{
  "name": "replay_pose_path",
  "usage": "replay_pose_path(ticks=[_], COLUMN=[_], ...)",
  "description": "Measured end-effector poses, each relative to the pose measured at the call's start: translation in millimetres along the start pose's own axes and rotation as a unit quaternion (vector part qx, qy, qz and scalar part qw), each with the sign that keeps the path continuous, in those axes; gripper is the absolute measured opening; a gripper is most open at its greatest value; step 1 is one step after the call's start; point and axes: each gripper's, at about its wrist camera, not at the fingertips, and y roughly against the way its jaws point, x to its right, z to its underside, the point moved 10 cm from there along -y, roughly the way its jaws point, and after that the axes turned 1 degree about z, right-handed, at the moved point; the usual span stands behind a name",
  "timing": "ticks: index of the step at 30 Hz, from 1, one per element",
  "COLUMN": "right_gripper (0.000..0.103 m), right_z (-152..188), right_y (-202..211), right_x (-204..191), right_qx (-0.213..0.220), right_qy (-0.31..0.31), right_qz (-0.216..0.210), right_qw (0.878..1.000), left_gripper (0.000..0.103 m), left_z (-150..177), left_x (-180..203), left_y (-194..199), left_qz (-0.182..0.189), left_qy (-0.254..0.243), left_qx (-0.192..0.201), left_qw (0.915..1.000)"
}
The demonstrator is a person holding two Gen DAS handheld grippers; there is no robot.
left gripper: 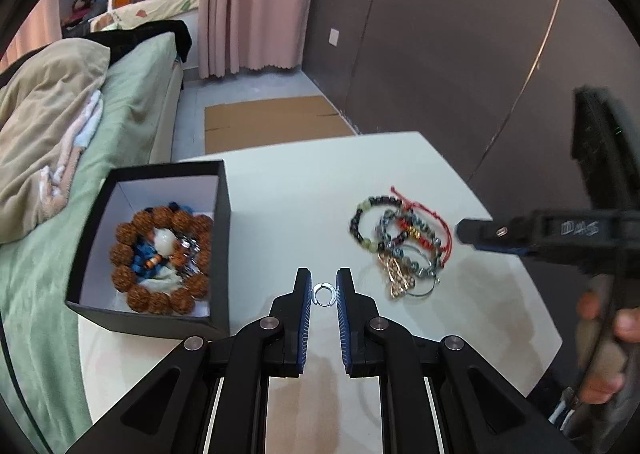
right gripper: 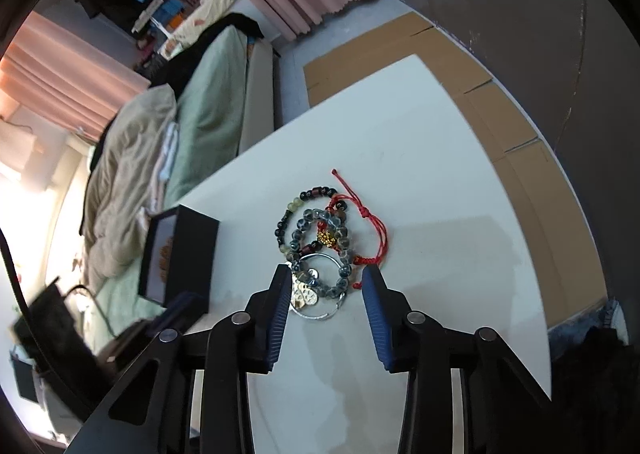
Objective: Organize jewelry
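In the left wrist view my left gripper (left gripper: 324, 282) is shut on a small silver ring (left gripper: 324, 294), held between its blue pads over the white table (left gripper: 288, 205). An open black box (left gripper: 160, 250) to its left holds a brown bead bracelet (left gripper: 160, 258) and other pieces. A tangled pile of bead bracelets, red cord and gold chain (left gripper: 404, 242) lies to the right. In the right wrist view my right gripper (right gripper: 325, 274) is open, its fingers on either side of the near end of the pile (right gripper: 324, 242), above the table (right gripper: 400, 141). The box (right gripper: 176, 258) stands to the left.
A bed with green sheet (left gripper: 132, 93) and beige blanket (left gripper: 44, 125) runs along the table's left side. Flat cardboard (left gripper: 272, 121) lies on the floor beyond the table. A dark wall (left gripper: 440, 33) stands on the right. My right gripper's body (left gripper: 560, 234) shows at the right edge.
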Motion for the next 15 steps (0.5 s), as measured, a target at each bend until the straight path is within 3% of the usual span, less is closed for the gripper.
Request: replay_pose_path(ticks=[4,15], right_gripper=[0.029,0.028], right_z=[-1.3,-6.9], right_y=[-10.7,-29.9], right_x=[-3.1,3.7], right_qx=[-0.002,-0.006], right_qy=[0.016,0.044], right_qz=[0.027,0.108], right_qw=[1.0,0.993], left_gripper=[0.013,0.013], left_z=[-6.2,-20.6], left_x=[-9.5,-36.3], left_y=[8.8,27.2], left_qz=[0.003,0.008], left_qy=[0.015,0.049], left_qx=[0.009,0.035], left_qw=[0.9999,0.9981])
